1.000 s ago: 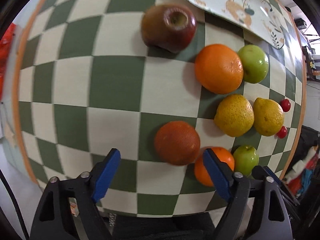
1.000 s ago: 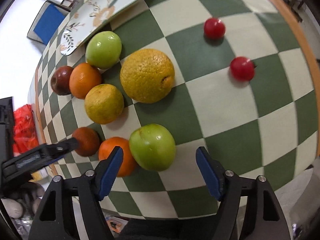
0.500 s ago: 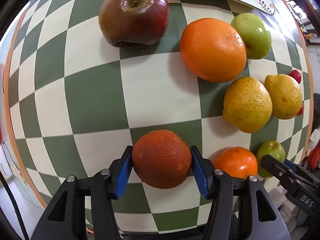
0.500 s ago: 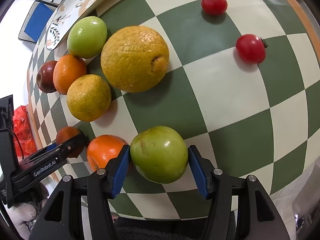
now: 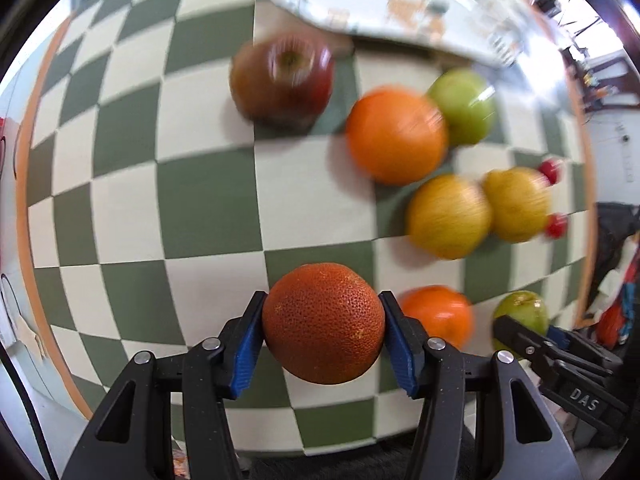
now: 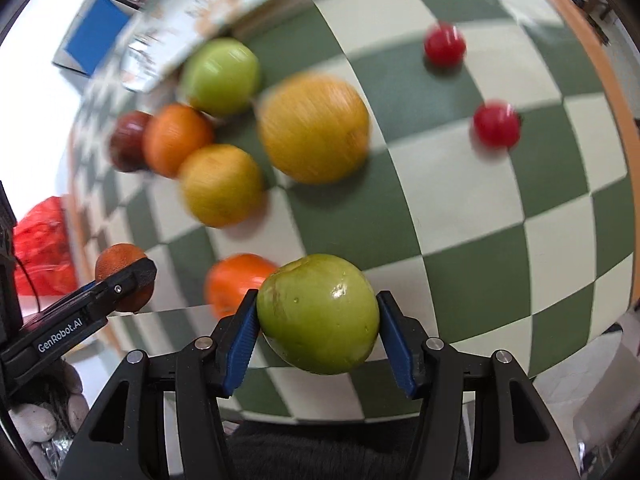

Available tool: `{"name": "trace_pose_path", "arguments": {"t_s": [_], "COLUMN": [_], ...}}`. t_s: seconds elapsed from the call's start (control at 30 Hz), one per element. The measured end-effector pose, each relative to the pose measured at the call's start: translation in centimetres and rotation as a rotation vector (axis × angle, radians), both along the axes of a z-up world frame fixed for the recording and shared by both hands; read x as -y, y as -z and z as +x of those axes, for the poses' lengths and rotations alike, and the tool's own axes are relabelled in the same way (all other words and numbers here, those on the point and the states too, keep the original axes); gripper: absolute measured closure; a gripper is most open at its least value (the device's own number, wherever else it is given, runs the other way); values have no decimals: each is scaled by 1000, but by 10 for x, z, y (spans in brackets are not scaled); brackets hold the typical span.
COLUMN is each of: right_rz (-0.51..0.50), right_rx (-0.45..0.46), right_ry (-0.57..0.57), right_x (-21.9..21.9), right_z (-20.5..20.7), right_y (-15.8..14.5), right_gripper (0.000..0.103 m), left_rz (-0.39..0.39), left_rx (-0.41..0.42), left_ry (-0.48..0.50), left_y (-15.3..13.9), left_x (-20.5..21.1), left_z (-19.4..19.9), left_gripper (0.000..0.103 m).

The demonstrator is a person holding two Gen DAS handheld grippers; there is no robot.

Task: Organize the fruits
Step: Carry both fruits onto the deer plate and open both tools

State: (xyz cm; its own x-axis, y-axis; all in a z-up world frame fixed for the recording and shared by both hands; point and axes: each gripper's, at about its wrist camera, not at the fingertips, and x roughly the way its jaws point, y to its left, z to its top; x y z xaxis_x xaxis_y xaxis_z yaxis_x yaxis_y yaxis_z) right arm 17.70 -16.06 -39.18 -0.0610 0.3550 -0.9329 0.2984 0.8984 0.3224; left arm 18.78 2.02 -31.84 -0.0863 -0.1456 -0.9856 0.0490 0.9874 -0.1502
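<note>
Surface: round table (image 5: 208,184) under a green-and-cream checked cloth, orange rim visible at the edges. Background blurred in both views; a red bag (image 6: 42,248) sits off the table's left side, a blue chair seat (image 6: 96,34) beyond the far edge.

Largest item: patterned tray (image 5: 400,4) at the far side of the table, blurred, nothing visible on it.

Loose fruit on the cloth, large to small:
- red apple (image 5: 282,82), stem hollow up, nearest the tray.
- big orange (image 5: 396,134), touching a green apple (image 5: 464,106) on its far right.
- two yellow citrus (image 5: 448,216) and (image 5: 516,204), side by side, touching.
- small orange (image 5: 438,314), just right of the left gripper, between the two grippers.
- two cherry tomatoes (image 6: 444,46) and (image 6: 496,124), apart from each other, right of the yellow citrus.

Left gripper (image 5: 323,332): blue pads clamped on both sides of a dark orange (image 5: 323,322) with pitted skin. It appears raised off the cloth (the right wrist view shows it out past the table edge).

Right gripper (image 6: 318,328): pads clenched on a second green apple (image 6: 318,314), wet spots on its skin, held over the near edge of the table.

Obstructions: the small orange lies close behind the held apple; the remaining fruit cluster lies between both grippers and the tray.
</note>
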Motion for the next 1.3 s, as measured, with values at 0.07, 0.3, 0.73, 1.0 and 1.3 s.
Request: {"name": "trace_pose_path", "arguments": {"t_s": [0.07, 0.3, 0.73, 1.0, 1.3], "right_rz": [22, 53, 11, 40, 20], "right_rx": [53, 213, 199, 197, 195], "right_ry": [1, -5, -151, -206, -197], "right_x": [4, 28, 13, 7, 14], "right_z": [15, 141, 319, 334, 331], "right_y": [-23, -59, 31, 43, 29], "right_gripper": [43, 43, 43, 42, 21], "left_rz": [-41, -122, -130, -157, -118], "left_rx": [40, 141, -74, -147, -107], "left_ry": [-23, -111, -288, -337, -303], "left_y": [-30, -92, 34, 58, 48], "left_x": [0, 7, 11, 10, 7], "left_z": [7, 135, 312, 320, 318], "left_gripper": [51, 50, 50, 50, 17]}}
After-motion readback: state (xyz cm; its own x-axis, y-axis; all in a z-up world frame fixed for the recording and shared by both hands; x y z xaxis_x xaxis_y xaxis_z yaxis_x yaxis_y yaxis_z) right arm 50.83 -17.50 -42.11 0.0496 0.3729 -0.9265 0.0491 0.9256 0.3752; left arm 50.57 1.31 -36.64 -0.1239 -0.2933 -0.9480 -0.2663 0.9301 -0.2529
